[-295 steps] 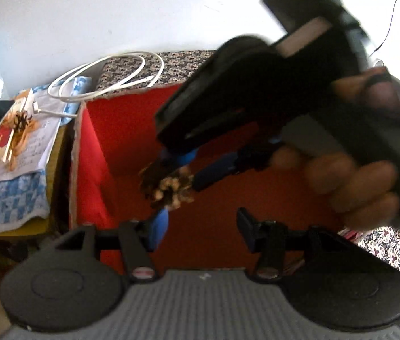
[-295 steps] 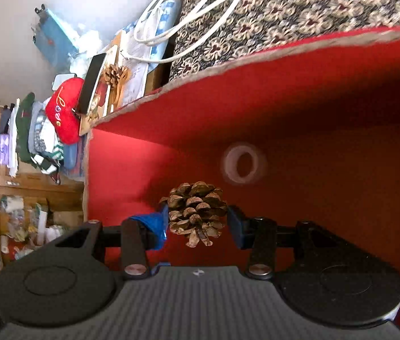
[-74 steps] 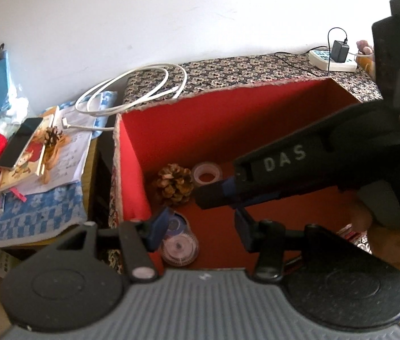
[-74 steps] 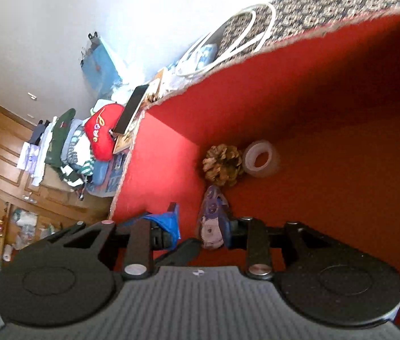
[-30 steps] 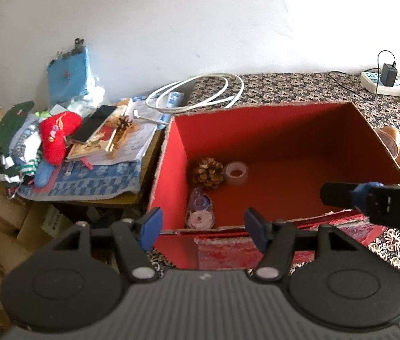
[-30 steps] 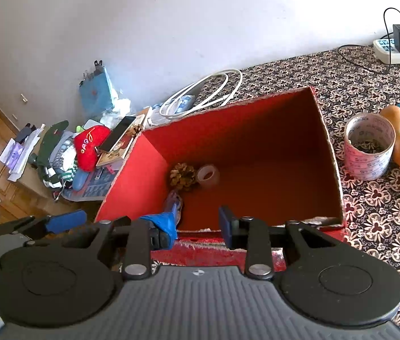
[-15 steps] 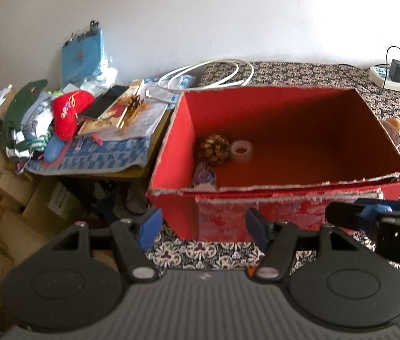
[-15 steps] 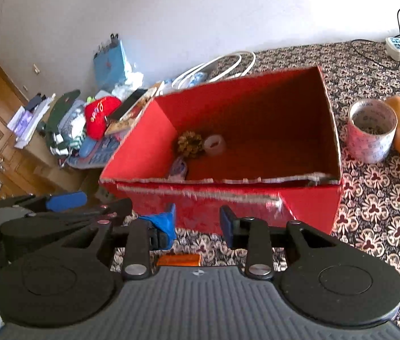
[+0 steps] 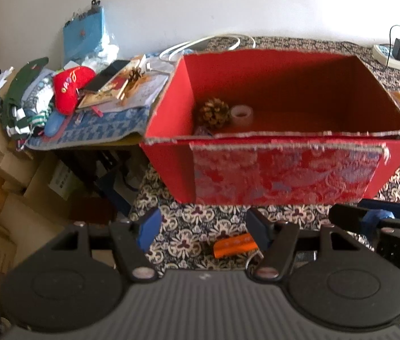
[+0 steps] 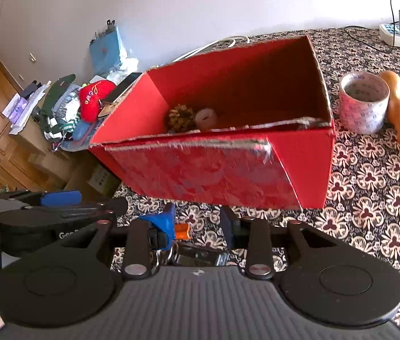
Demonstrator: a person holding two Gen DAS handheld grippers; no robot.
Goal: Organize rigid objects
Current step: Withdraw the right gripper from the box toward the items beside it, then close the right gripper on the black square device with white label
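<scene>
The orange piece (image 9: 235,246) lies crosswise between the empty, parted fingers of the left gripper (image 9: 204,231), while the narrower-set, empty right gripper (image 10: 198,223) is just beside.

- Left gripper (image 9: 204,228) — jaws spread wide, nothing between them, tilted downward.
- Right gripper (image 10: 198,223) — just beside it, jaws narrowly parted, gripping nothing.

The left gripper (image 9: 204,231) is matte black: a ribbed grey-black deck, two round discs beside it, two angled finger arms with silver screws. Its fingertips (image 9: 149,228) carry blue pads. The right gripper (image 10: 198,222) has the same build, with crumpled blue tape on one tip and white lettering on its side, only partly readable.
</scene>
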